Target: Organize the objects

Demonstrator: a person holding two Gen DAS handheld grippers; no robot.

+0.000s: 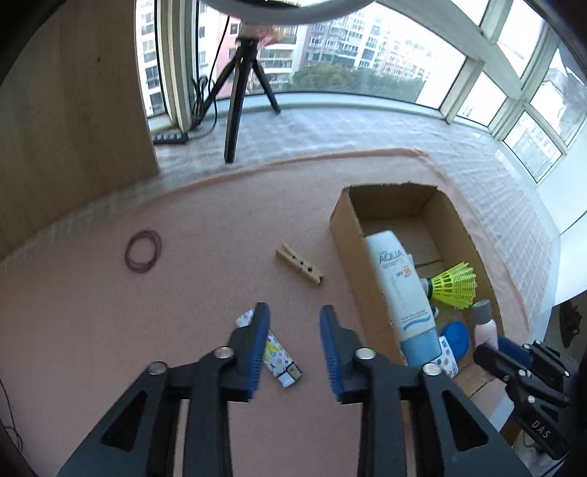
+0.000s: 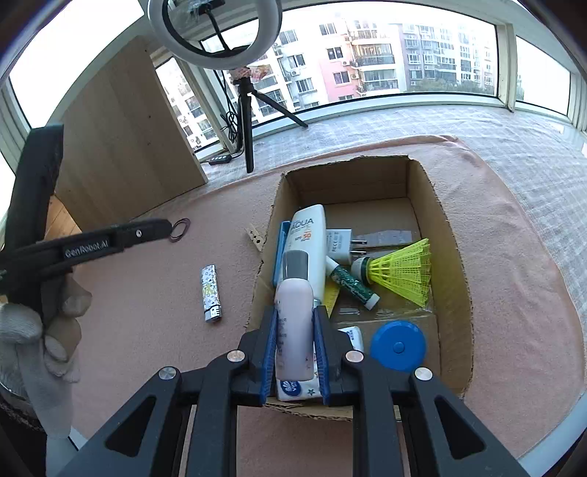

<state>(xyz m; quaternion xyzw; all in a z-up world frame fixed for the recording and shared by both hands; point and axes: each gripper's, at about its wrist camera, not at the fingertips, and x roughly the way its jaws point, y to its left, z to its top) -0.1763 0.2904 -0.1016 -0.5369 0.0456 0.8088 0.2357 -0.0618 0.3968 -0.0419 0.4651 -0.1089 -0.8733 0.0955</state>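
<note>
One pink bottle (image 2: 294,323) (gripper-held (image 2: 295,352)), one lighter (image 2: 211,293), one clothespin (image 1: 299,263).

Far ahead of the tool, a ring light (image 2: 214,35) on its black tripod (image 2: 246,121) stands by the window (image 2: 385,58); wooden board (image 2: 124,135) leans alongside, left.

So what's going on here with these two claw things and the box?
A person is tidying small items into a cardboard box with two hand-held claws. The right claw grips a pink bottle above the box, which already holds sunscreen, a shuttlecock and more. The left claw is open and empty over a patterned lighter. A clothespin and rubber bands still lie outside.
</note>
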